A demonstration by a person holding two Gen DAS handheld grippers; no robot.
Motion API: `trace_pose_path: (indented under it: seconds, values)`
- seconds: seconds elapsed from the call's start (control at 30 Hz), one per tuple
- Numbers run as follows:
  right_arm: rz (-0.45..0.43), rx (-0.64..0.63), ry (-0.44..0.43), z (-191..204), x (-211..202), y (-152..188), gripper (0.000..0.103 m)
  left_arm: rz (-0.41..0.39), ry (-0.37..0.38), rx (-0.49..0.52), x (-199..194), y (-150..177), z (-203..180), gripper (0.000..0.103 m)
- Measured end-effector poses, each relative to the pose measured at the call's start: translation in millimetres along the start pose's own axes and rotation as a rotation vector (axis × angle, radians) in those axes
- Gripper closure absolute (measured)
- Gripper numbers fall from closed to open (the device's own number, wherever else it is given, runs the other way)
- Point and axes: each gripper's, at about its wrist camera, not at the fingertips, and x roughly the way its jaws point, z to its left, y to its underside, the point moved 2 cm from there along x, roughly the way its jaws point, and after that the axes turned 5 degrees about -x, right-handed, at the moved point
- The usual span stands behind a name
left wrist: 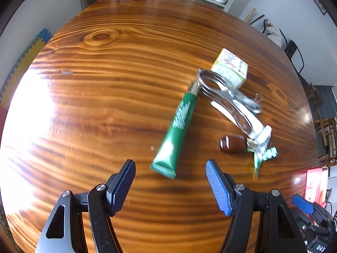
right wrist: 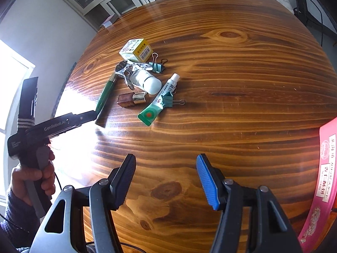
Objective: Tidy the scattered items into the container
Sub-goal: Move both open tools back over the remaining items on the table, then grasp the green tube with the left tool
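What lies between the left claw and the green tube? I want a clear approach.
Only bare table: in the left wrist view the open left claw hangs right by the green tube's crimped end, nothing between.

Surface (right wrist: 242, 109): varnished wood, glossy, strong grain and glare. Green tube (left wrist: 175, 130): smooth, slightly shiny. Clamp (left wrist: 227, 99) at centre right: polished metal. Small box (right wrist: 135, 49): printed cardboard. Gripper pads (left wrist: 219, 186): ribbed, matt, rubber-like.
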Motion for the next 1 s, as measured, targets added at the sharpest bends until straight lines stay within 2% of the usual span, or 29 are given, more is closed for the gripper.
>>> trace_pose_path:
  seconds: [0.27, 0.33, 0.43, 0.47, 0.6, 0.8, 1.0]
  values:
    - [-0.005, 0.006, 0.034, 3.8, 8.9, -11.5, 0.039, -0.013, -0.02, 0.074, 24.9, -23.9, -10.4, 0.033]
    - [-0.006, 0.011, 0.031, 4.3, 10.9, -14.8, 0.039, -0.035, -0.048, 0.111, 27.8, -28.5, -16.1, 0.039]
    - [-0.015, 0.019, 0.025, 5.7, 13.0, -22.4, 0.039, -0.051, -0.052, 0.142, 30.6, -35.5, -21.8, 0.056]
    - [-0.019, 0.018, 0.026, 6.6, 13.8, -25.4, 0.039, -0.055, -0.052, 0.148, 31.1, -37.4, -22.8, 0.066]
    - [-0.032, -0.021, 0.034, 15.0, 16.7, -39.8, 0.039, -0.068, -0.058, 0.174, 32.7, -42.3, -25.1, 0.081]
    - [-0.066, -0.147, 0.056, 36.7, 25.6, -68.5, 0.039, -0.065, -0.048, 0.152, 25.6, -38.7, -21.7, 0.082]
    - [-0.077, -0.298, 0.077, 62.5, 51.9, -100.6, 0.039, -0.075, -0.03, 0.106, 9.9, -39.4, -4.3, 0.082]
